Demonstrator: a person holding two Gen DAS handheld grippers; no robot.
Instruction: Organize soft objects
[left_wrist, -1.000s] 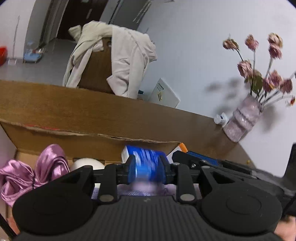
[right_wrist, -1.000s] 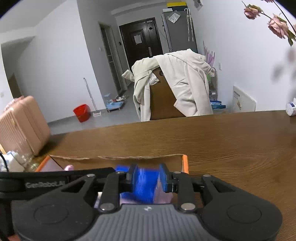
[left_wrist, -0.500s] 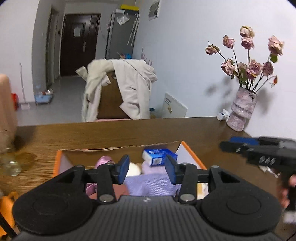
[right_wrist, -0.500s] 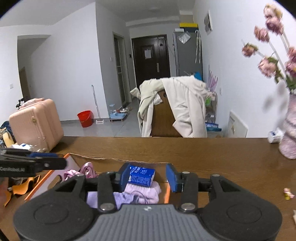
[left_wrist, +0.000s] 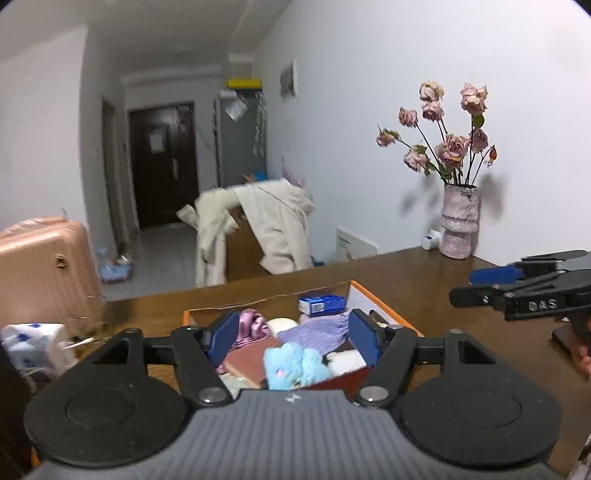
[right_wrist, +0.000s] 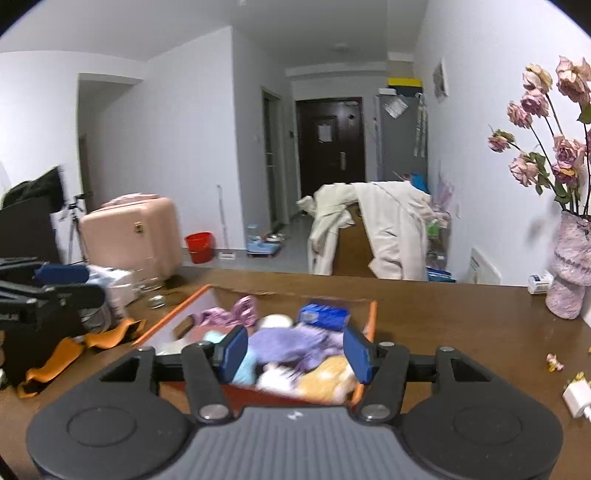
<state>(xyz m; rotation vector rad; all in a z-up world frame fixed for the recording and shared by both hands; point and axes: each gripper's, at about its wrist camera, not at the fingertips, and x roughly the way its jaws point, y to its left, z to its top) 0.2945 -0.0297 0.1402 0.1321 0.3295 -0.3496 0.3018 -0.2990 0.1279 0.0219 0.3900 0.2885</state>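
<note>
An orange-edged cardboard box (left_wrist: 384, 302) (right_wrist: 373, 317) sits on the wooden table, full of soft things. A blue tissue pack (left_wrist: 322, 304) (right_wrist: 324, 316) lies at its far side. Inside are also a purple knit cloth (left_wrist: 317, 334) (right_wrist: 291, 341), a pink satin cloth (left_wrist: 251, 325) (right_wrist: 236, 312), a light blue plush (left_wrist: 293, 363) and a yellow plush (right_wrist: 328, 380). My left gripper (left_wrist: 293, 336) is open and empty, held above the box's near side. My right gripper (right_wrist: 295, 352) is open and empty above the box; it also shows in the left wrist view (left_wrist: 524, 291).
A vase of dried roses (left_wrist: 458, 225) (right_wrist: 570, 269) and a small white bottle (left_wrist: 430, 240) stand at the table's far right. An orange strap (right_wrist: 74, 350) and bags lie left of the box. A white charger (right_wrist: 576, 398) lies right. A coat-draped chair (right_wrist: 380, 229) stands behind.
Both grippers let go of the blue tissue pack, which now lies in the box. Both have opened wide and pulled back and up from the box.
</note>
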